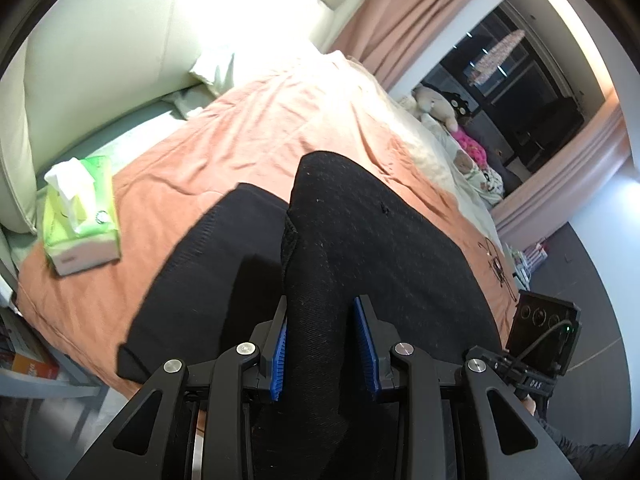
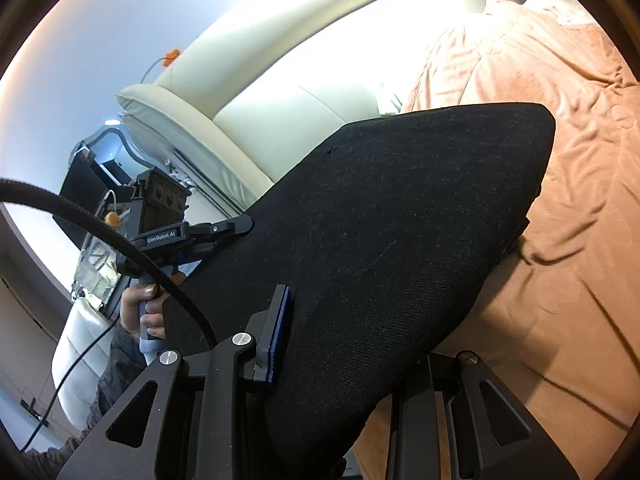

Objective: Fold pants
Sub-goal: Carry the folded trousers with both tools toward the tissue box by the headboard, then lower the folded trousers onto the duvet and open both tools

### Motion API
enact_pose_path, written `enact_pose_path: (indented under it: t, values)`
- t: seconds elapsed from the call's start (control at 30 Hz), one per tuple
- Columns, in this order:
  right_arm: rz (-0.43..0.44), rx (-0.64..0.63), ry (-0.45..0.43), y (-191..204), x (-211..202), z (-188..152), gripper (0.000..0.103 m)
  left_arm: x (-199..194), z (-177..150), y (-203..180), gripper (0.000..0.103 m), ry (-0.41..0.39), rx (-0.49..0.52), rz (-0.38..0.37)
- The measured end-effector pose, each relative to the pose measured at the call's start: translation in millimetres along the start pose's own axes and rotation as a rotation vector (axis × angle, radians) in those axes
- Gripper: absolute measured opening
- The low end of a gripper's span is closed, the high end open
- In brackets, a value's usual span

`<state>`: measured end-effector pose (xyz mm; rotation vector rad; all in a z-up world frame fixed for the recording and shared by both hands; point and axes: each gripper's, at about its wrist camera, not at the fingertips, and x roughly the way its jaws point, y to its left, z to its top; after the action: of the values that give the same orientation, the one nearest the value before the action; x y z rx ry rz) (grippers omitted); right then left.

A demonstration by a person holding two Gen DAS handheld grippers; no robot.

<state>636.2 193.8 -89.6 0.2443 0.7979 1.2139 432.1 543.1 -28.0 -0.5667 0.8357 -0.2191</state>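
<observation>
Left tongs (image 1: 324, 344) are pinching a bunched ridge of the black pants (image 1: 360, 240) between blue pads, jaws narrowly apart on cloth. Right tongs (image 2: 340, 336) are gripping the pants' other side; far finger is hidden under fabric. Pants are hanging lifted over the orange bed cover (image 1: 208, 148), lower layer lying near the bed's front edge. Tissue box (image 1: 80, 216) is sitting well left. Cream headboard (image 2: 280, 120) is standing behind.

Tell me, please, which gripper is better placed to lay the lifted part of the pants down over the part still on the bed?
Probably the left. The left gripper clamps a ridge of the black pants directly above the flat portion on the orange bedspread. The right gripper holds the raised edge, turned toward the headboard.
</observation>
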Motion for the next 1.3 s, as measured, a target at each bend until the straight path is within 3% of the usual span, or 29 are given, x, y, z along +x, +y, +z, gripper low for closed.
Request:
enact_pose_path:
  t: [0.33, 0.63, 0.73, 0.77, 0.9, 0.93, 1.0, 1.03, 1.3]
  values:
    - [0.005, -0.012, -0.002, 3, 58, 13, 0.027, 6, 23, 42, 0.033, -0.029, -0.033, 0.026]
    - [0.000, -0.001, -0.037, -8, 86, 14, 0.027, 31, 45, 69, 0.031, -0.043, -0.049, 0.047]
    - [0.002, 0.030, -0.049, -16, 95, 5, 0.027, 43, 48, 75, 0.031, -0.068, -0.012, 0.128]
    - [-0.005, 0.043, -0.047, -20, 98, 2, 0.027, 50, 46, 79, 0.031, -0.056, -0.014, 0.186]
    - [-0.036, 0.149, 0.035, -45, 119, -21, 0.034, 68, 28, 96, 0.032, 0.006, -0.073, 0.222]
    - [-0.024, 0.151, 0.040, -47, 116, -24, 0.036, 69, 21, 96, 0.032, 0.012, -0.067, 0.245]
    - [-0.038, 0.132, 0.040, -44, 103, -28, 0.054, 64, 6, 96, 0.035, 0.009, -0.065, 0.260]
    - [-0.060, 0.125, 0.030, -43, 92, -30, 0.056, 59, -1, 95, 0.038, -0.009, -0.066, 0.268]
    - [-0.166, 0.006, 0.001, -26, 40, -15, 0.056, 18, -43, 65, 0.050, -0.147, -0.098, 0.337]
